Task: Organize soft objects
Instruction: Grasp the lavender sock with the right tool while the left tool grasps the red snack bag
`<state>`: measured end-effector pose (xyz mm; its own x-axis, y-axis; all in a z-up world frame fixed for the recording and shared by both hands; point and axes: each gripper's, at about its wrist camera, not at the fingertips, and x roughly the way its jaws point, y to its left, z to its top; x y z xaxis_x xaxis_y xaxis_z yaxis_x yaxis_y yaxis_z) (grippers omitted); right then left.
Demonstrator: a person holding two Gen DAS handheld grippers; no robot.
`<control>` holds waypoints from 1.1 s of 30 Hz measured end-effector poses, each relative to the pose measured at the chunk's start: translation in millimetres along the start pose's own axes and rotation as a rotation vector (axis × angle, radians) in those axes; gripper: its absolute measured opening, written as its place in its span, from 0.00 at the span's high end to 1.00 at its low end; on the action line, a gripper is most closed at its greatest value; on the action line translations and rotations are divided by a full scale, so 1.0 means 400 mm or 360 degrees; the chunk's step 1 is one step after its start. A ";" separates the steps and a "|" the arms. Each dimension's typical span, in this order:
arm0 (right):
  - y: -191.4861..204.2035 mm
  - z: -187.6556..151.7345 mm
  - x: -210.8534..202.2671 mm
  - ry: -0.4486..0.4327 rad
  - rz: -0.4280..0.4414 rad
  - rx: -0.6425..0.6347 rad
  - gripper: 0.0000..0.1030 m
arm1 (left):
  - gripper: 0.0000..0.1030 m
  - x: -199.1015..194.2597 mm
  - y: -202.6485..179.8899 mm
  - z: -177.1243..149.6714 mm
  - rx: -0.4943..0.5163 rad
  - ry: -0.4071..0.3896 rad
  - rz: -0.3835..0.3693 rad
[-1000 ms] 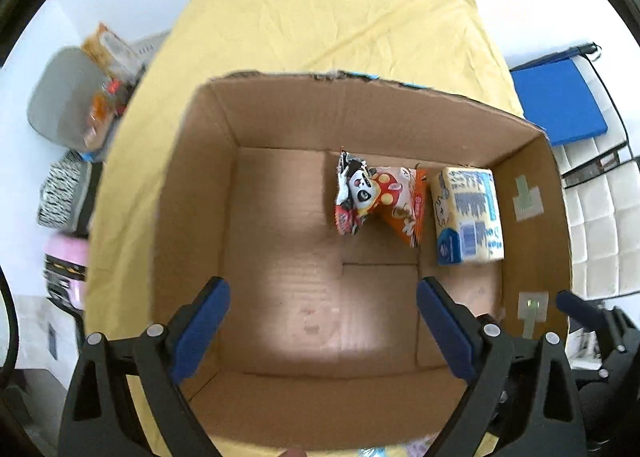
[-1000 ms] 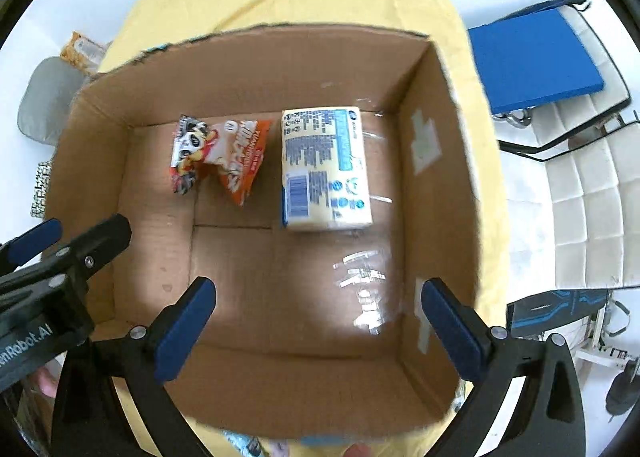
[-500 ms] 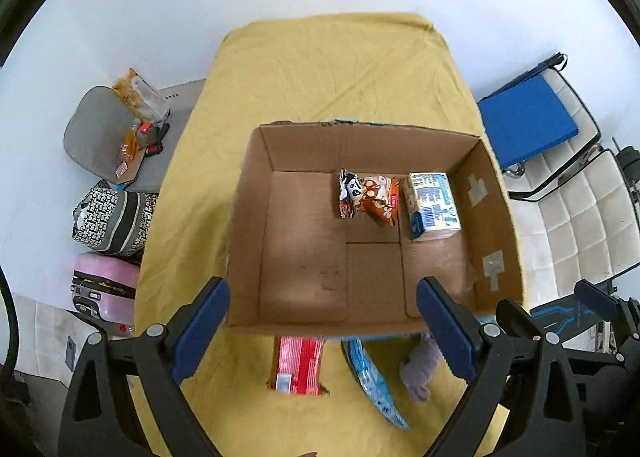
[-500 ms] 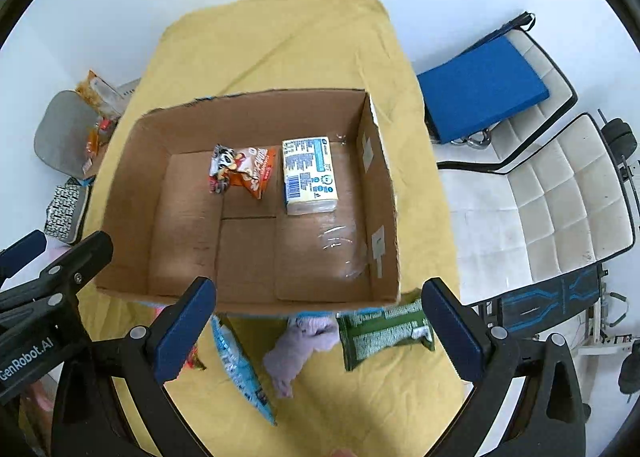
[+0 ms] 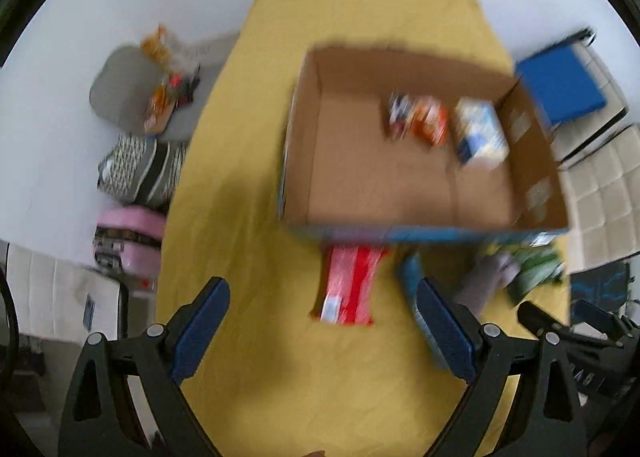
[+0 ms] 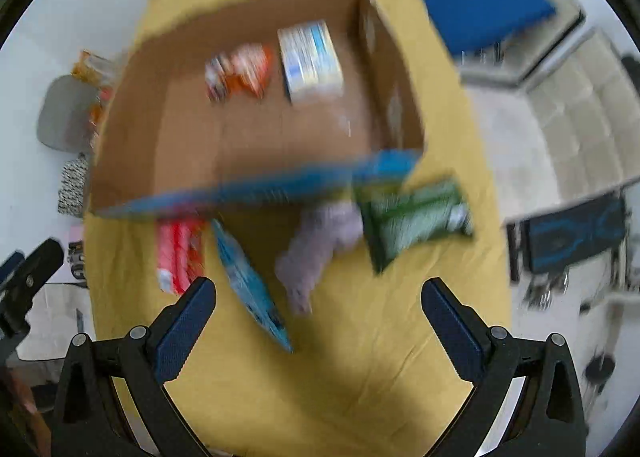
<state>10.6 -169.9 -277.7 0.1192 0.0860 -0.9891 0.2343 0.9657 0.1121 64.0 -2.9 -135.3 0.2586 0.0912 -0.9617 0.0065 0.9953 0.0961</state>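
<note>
So far only 2 packs sit in the open brown cardboard box point(image 6: 256, 113): an orange snack pouch point(image 6: 240, 73) and a pale blue-and-white tissue pack point(image 6: 310, 59). 4 soft things wait on the yellow tablecloth point(image 6: 340, 377) just in front: red packet point(image 5: 350, 285), blue packet point(image 6: 250, 285), lilac plush point(image 6: 320, 245), green packet point(image 6: 416, 217). Left gripper point(image 5: 322, 331) and right gripper point(image 6: 320, 327) both gape wide, gripping nothing.

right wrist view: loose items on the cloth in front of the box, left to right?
red packet → light-blue packet → purple plush → green packet. All lie on the yellow cloth just in front of the cardboard box; the frame is motion-blurred.
</note>
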 end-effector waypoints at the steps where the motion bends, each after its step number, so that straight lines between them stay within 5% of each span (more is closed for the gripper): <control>1: -0.006 -0.010 0.034 0.0051 0.0039 0.0028 0.00 | 0.07 0.044 0.002 -0.012 0.0002 0.0057 0.0003; 6: -0.014 -0.029 0.164 0.0175 0.0073 0.0119 0.01 | 0.07 0.236 0.008 -0.045 -0.0017 0.0296 -0.0007; 11: -0.043 -0.010 0.279 0.0298 0.0173 0.0305 0.22 | 0.07 0.365 0.000 -0.039 -0.0076 0.0402 -0.0090; 14: -0.037 -0.003 0.307 0.0285 0.0168 0.0303 0.25 | 0.07 0.415 -0.009 -0.031 -0.0089 0.0441 -0.0119; 18: -0.008 -0.002 0.315 0.0278 0.0208 0.0223 0.59 | 0.14 0.455 -0.035 -0.031 -0.0046 0.0465 -0.0141; 20: 0.011 -0.009 0.311 0.0290 0.0169 0.0165 0.59 | 0.36 0.464 -0.049 -0.037 -0.0001 0.0452 -0.0120; 23: 0.018 -0.024 0.304 0.0287 0.0114 0.0105 0.60 | 0.54 0.455 -0.059 -0.048 0.0003 0.0441 -0.0188; 33: -0.015 -0.190 0.250 0.0370 -0.0043 -0.0150 0.60 | 0.57 0.356 -0.121 -0.250 0.0128 0.0480 -0.0183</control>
<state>-52.0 -148.5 -384.6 -0.1138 0.1034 -0.9881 0.1423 0.9860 0.0868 3.8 -34.8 -302.4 -0.0458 -0.0045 -0.9989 0.0984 0.9951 -0.0090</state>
